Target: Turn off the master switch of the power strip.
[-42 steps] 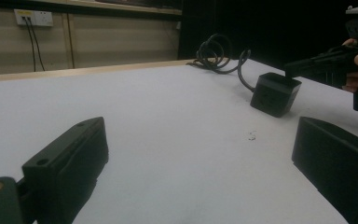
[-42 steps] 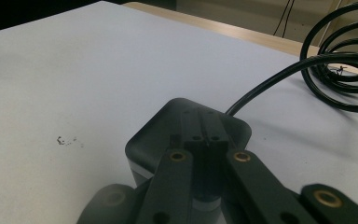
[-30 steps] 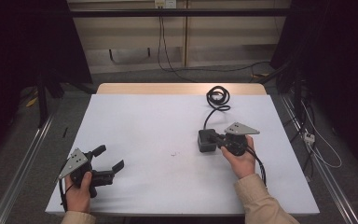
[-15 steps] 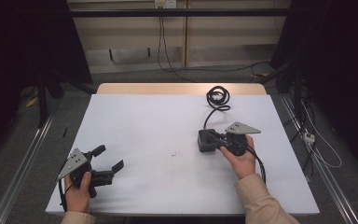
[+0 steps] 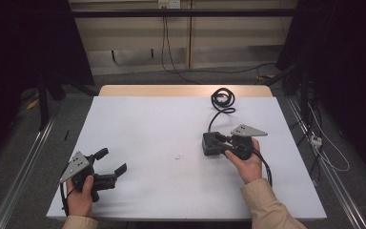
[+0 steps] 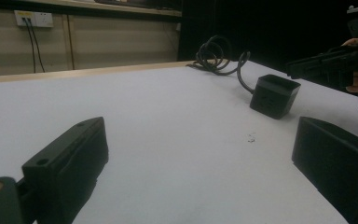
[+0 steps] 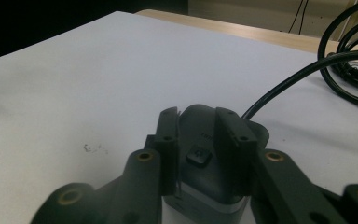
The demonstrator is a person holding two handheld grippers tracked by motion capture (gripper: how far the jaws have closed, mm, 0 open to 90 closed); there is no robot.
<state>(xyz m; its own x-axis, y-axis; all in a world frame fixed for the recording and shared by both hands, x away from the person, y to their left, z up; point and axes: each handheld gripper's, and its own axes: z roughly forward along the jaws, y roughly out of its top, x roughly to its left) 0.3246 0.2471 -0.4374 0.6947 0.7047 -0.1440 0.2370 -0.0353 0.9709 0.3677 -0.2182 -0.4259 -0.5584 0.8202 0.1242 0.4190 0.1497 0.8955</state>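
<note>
the right tool (image 5: pixel 219 141) sat toward the right side of the white counter (image 5: pixel 171 124) in the person's right hand (image 5: pixel 246 162), its jaws set around a dark grey power adapter (image 5: pixel 211 143) that rested on the counter's surface. in the right gripper view the two jaws flanked the power adapter (image 7: pixel 205 158) closely on either side; they had just been opening, and whether the pads still pressed the casing could not be told for certain, though a thin gap seemed to show on the left side. a black cable (image 5: pixel 215 118) ran from the adapter's far end to a loose coil (image 5: pixel 222 98) lying near the counter's far edge, by the strip of bare wood. the left tool (image 5: pixel 110 163) rested near the front left corner of the counter in the left hand (image 5: pixel 81 195), well apart from the adapter, its jaws spread wide with nothing between them. from the left gripper view the adapter (image 6: pixel 274 95) stood upright on the counter beyond the open jaws, with the right tool (image 6: pixel 307 68) just beside it at the frame's right edge. a small dark scuff mark (image 5: pixel 178 156) lay on the counter between the two tools.
</note>
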